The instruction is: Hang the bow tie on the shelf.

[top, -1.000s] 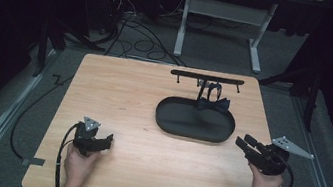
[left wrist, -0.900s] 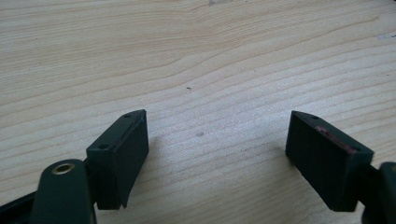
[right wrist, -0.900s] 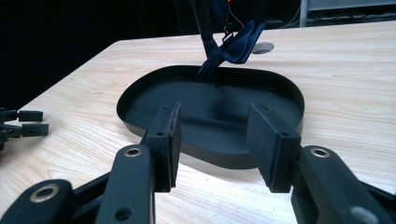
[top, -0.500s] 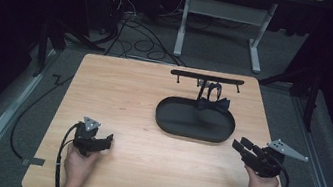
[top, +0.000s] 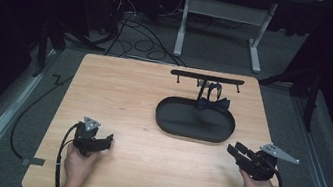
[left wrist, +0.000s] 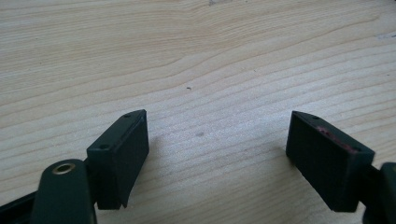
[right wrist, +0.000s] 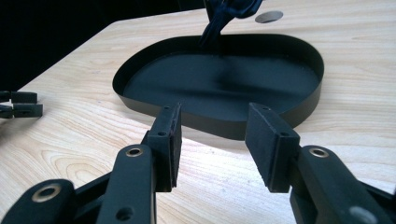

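The right hand-held gripper (top: 238, 151) sits low over the desk (top: 142, 105), jaws spread with nothing between them. The black tray (right wrist: 219, 79) lies just ahead of it, with a dark bow tie (top: 213, 104) at the tray's far rim. The left hand-held gripper (left wrist: 217, 154) is also spread, over bare wood, well apart from the tray.

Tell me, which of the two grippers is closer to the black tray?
The right gripper; it points at the black tray from nearby, while the left gripper sits farther away.
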### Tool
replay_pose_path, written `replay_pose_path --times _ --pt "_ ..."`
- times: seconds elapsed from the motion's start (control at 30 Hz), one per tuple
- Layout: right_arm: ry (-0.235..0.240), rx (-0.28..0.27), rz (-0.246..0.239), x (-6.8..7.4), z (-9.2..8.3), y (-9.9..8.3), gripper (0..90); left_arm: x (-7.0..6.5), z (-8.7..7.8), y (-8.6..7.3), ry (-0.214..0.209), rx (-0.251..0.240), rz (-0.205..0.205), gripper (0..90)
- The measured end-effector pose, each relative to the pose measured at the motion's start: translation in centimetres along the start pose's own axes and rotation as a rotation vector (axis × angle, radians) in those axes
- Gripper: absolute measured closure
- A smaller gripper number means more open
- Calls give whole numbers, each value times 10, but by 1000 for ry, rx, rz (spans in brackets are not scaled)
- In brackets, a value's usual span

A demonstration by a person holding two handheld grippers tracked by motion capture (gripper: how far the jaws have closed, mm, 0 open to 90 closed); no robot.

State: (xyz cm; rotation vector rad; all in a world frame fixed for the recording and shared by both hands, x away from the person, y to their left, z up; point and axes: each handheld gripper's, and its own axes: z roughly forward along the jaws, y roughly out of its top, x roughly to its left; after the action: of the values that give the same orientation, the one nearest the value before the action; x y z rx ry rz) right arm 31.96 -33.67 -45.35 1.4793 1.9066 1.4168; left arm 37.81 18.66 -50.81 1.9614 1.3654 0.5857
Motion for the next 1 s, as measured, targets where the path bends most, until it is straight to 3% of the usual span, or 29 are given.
replay_pose_path --times 1.0 --pt "3 68 -6 4 22 -15 575 0 0 0 -1 -1 -1 215"
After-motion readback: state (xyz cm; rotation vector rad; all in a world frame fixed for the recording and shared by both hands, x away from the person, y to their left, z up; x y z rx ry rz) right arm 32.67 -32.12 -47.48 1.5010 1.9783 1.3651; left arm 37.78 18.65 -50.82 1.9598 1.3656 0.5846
